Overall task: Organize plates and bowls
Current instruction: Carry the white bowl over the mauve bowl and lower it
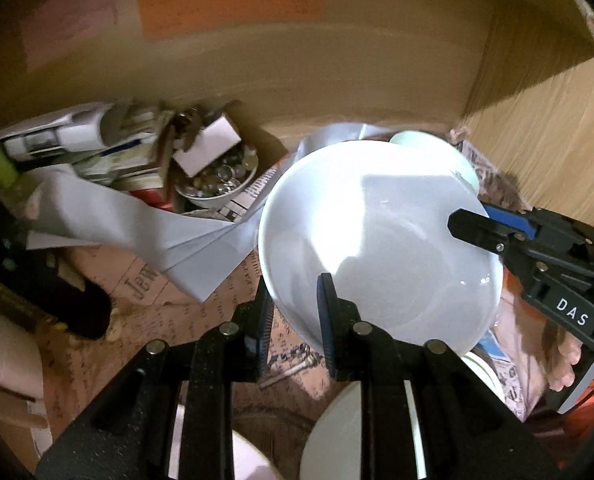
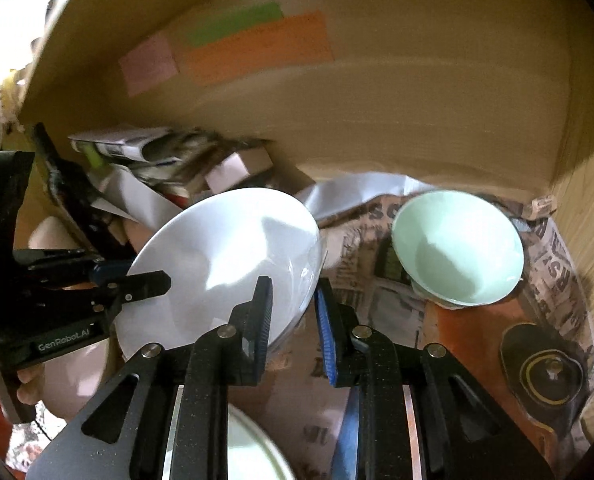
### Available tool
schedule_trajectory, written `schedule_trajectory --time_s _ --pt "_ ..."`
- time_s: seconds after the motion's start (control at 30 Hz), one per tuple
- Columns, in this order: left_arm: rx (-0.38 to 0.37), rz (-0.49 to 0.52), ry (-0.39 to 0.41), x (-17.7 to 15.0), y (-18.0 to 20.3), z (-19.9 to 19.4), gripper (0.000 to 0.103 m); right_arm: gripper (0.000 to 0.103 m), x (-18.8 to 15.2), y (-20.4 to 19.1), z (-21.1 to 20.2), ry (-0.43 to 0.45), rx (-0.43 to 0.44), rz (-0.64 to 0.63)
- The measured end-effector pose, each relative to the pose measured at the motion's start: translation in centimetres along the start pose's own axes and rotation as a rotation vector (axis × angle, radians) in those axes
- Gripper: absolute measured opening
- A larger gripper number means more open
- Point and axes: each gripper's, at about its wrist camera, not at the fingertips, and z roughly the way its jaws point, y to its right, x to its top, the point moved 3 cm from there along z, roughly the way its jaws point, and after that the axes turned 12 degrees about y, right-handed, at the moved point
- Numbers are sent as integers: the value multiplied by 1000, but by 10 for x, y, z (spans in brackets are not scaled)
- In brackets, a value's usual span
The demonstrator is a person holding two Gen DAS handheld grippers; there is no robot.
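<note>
Fingers (image 1: 329, 312) of both grippers clamp the white plate's (image 1: 377, 240) opposite rims, angled downward, plate tilted.

The left tongs (image 1: 295, 316), black with blue ribbed pads, point steeply downward, their jaws drawn close on the near rim of a large white ceramic plate (image 1: 377, 240), one finger (image 1: 329, 320) above the plate's face and the other below its edge. The right tongs (image 2: 293, 320), of the same black and blue make, point down at a shallower slant and clamp the plate's opposite rim, jaws closed tight. In the left wrist view, bare fingers of the person's right hand (image 1: 565, 364) wrap the right tongs' handle.
</note>
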Motion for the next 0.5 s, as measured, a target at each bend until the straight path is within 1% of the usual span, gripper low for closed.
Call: schedule_trajectory --time_s 0.17,0.5 --pt "18 -15 54 -8 -7 -30 21 20 1 -18 -14 27 29 -14" --pt "64 -78 117 -37 -30 -78 21 20 -6 -62 -33 48 114 -48"
